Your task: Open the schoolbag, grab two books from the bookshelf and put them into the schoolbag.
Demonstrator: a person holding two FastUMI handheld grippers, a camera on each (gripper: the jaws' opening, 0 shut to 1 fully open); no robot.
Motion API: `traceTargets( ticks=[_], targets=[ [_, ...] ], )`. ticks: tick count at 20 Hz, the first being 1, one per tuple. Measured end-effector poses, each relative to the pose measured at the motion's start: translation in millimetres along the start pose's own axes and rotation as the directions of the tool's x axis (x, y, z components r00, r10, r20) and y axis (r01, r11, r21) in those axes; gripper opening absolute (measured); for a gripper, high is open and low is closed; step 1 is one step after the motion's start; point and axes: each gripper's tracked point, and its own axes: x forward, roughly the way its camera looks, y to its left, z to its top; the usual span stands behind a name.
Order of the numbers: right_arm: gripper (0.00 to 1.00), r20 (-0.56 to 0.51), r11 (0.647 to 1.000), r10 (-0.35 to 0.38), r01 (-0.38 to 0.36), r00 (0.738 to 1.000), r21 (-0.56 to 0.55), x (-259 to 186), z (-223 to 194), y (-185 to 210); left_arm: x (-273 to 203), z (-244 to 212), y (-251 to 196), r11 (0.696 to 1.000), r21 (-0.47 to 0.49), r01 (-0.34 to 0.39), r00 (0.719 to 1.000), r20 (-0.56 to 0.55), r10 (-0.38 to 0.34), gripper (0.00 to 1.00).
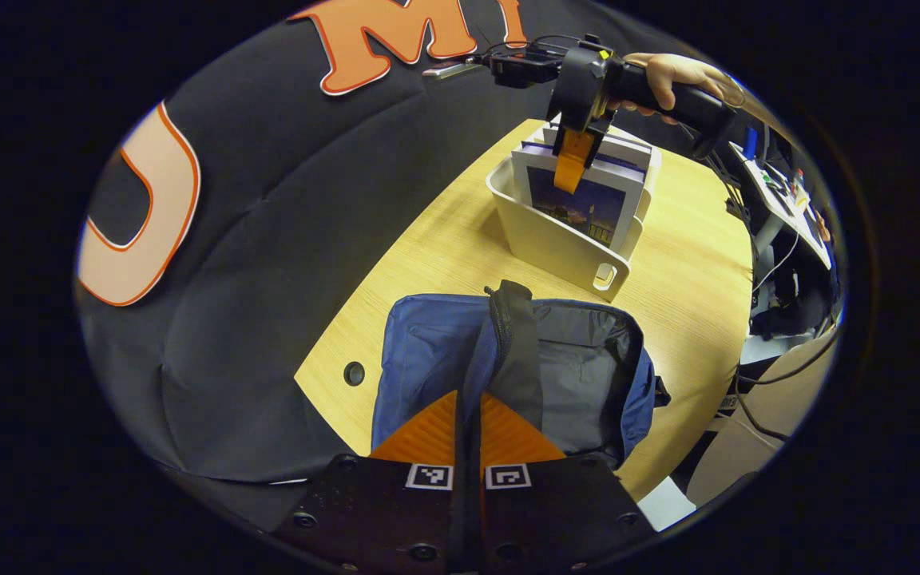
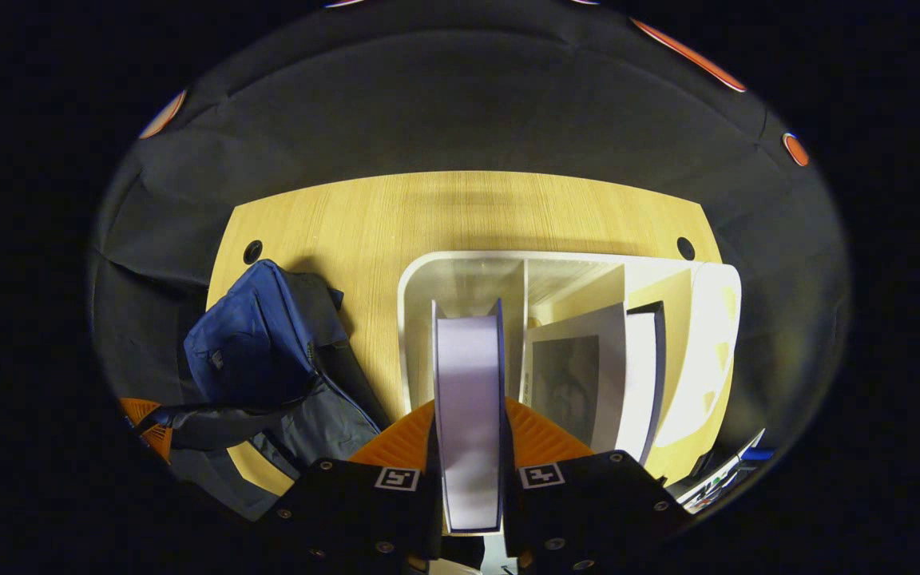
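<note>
Schoolbag, blue fabric with grey lining (image 1: 580, 359): we log it unzipped on the pale wooden tabletop (image 1: 691, 271), its upright flap pinched by the left tongs (image 1: 468, 423). Bookshelf, white plastic divided bin (image 2: 460, 275): just beside it. Book, purple-edged (image 2: 468, 399): upright in the leftmost compartment, pinched between our right tongs (image 2: 469, 435).

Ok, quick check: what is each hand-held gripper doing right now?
Left hand-held gripper: shut on the flap of the open schoolbag.
Right hand-held gripper: shut on a book standing in the white bookshelf.
</note>
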Motion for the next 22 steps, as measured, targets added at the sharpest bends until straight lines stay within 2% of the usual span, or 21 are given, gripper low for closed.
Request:
traceTargets(
  ticks=[4,7,9,11,13,17,19,22],
  targets=[
    [0.30,0.040,0.998,0.041,-0.043,0.998,0.036,-33.0,0.6,0.3,-2.2,-1.4,-2.7,1.000,0.005,0.003,1.000,-0.002,-0.003,0.01],
    [0.30,0.106,0.999,0.039,-0.043,0.994,0.032,-67.9,1.2,-7.2,-1.1,-2.2,-3.8,1.000,0.009,0.002,1.000,-0.004,-0.002,0.01],
    [0.30,0.156,0.999,0.035,-0.040,0.987,0.025,-96.9,-0.9,-13.8,-0.9,0.2,-4.9,1.000,0.020,0.001,1.000,-0.006,-0.001,0.01],
    [0.30,0.219,0.997,0.065,-0.074,0.973,0.030,-128.1,-5.4,-12.4,-0.2,0.6,-6.0,1.000,0.028,0.001,1.000,-0.008,-0.001,0.01],
    [0.30,0.300,0.990,0.115,-0.133,0.947,0.040,-168.4,-10.8,-10.8,-0.3,0.2,-7.6,1.000,0.023,-0.002,1.000,-0.012,0.002,0.01],
    [0.30,0.474,0.963,0.194,-0.259,0.859,0.074,-230.1,-38.8,-23.0,-3.0,1.2,-5.4,1.000,0.017,-0.018,1.000,-0.007,0.018,0.01],
    [0.30,0.512,0.922,0.260,-0.369,0.819,0.121,-238.4,-64.1,-13.2,-5.2,1.5,-3.8,0.999,0.013,-0.031,1.000,-0.006,0.031,0.01],
    [0.29,0.531,0.826,0.374,-0.533,0.760,0.182,-218.0,-110.9,5.9,-8.5,3.7,-3.6,0.998,0.025,-0.055,0.998,-0.003,0.055,0.01]
  ],
)
